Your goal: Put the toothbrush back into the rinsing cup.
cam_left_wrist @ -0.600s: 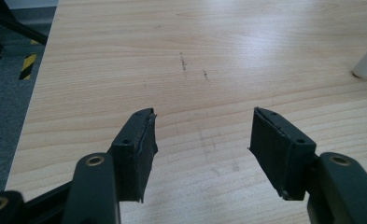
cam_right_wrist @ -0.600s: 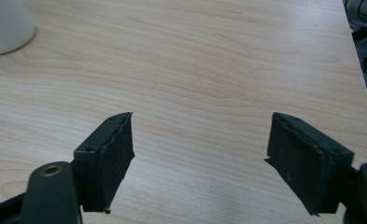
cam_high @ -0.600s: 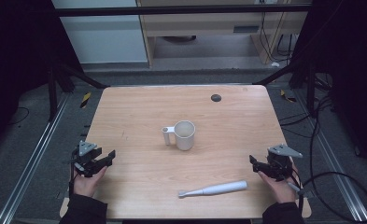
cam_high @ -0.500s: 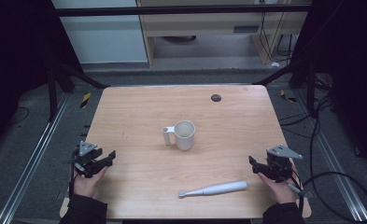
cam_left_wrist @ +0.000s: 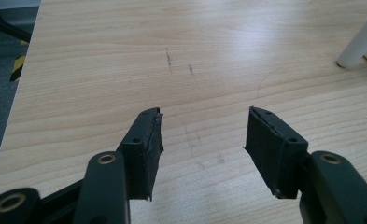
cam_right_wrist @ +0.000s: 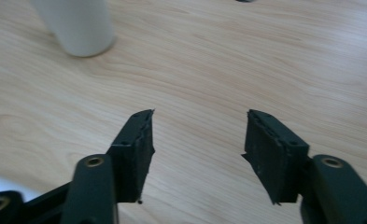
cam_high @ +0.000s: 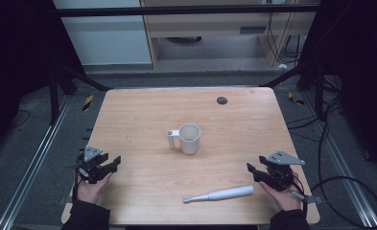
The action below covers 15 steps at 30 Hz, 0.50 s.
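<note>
Mug (cam_high: 190,138), white, upright near the middle of the wooden table (cam_high: 143,110), handle turned toward the left side; seen again as a white base at the top left of the right gripper view (cam_right_wrist: 76,25) and as a white sliver at the right edge of the left gripper view (cam_left_wrist: 361,44). White toothbrush (cam_high: 219,194) flat on the near part of the table, well apart from the mug, bristle end toward the left, nearer the right gripper than the left. Small dark round spot (cam_high: 221,100) on the far side of the tabletop. Left gripper (cam_high: 113,161) held in a hand (cam_high: 91,188) at the near left edge, jaws spread wide with bare wood between them (cam_left_wrist: 202,128), clamped on nothing. Right gripper (cam_high: 251,168) held in the other hand (cam_high: 281,196) at the near right edge, jaws likewise wide apart over bare wood (cam_right_wrist: 197,126), gripping nothing, just beside the handle end of the toothbrush but not touching it.
</note>
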{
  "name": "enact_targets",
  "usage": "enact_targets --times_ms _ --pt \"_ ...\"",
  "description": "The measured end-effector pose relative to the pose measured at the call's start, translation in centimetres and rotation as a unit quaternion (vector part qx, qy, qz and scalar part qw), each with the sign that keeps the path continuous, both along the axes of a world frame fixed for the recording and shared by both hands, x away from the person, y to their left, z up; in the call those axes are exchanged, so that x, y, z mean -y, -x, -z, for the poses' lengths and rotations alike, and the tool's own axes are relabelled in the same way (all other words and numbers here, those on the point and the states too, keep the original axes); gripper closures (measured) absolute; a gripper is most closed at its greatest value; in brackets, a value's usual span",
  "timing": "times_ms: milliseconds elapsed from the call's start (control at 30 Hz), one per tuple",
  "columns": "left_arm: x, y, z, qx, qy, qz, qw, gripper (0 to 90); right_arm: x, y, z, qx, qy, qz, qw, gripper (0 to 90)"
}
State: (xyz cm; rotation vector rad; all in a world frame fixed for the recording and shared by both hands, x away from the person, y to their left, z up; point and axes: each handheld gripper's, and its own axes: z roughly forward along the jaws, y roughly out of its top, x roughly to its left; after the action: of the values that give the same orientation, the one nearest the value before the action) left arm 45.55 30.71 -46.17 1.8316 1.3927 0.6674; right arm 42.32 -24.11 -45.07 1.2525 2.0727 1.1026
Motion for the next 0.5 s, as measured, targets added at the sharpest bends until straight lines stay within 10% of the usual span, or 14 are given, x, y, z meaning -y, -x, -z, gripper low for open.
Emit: enact_targets --times_ms 500 --pt "0.3 0.0 0.0 -0.003 -0.004 0.007 1.0 44.1 -2.7 0.7 0.1 -0.024 -0.009 -0.074 0.9969 57.4"
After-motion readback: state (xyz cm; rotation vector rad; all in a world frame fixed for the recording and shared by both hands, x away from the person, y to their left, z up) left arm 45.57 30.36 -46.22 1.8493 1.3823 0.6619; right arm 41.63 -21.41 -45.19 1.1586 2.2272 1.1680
